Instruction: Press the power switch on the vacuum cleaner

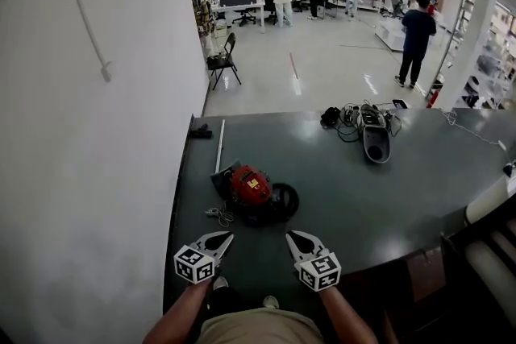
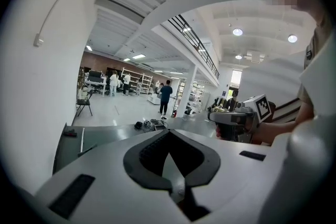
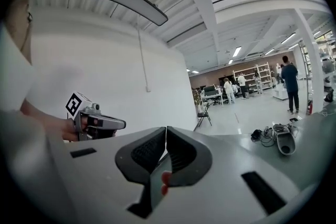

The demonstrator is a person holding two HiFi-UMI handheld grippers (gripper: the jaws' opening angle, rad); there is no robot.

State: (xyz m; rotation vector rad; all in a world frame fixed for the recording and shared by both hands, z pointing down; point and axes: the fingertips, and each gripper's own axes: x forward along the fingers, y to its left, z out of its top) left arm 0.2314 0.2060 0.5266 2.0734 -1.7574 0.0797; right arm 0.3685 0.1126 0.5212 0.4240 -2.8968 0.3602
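LIGHT: bright, even, from round white ceiling lamps | GLARE: pale streaks on glossy grey floor, soft sheen on dark green tabletop | SHADOWS: faint | OPTICS: strong fisheye bend at edges; black round vignette in both gripper views; distance soft

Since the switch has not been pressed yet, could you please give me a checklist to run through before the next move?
1. The vacuum cleaner in view on the table: ok.
2. Its power switch picked out: cannot tell, too small in the head view.
3. The right hand-held gripper shut and empty, fit for pressing: ok.
4. The left hand-held gripper shut and empty: ok.
5. Either one touching the vacuum cleaner: not ok, both are short of it.
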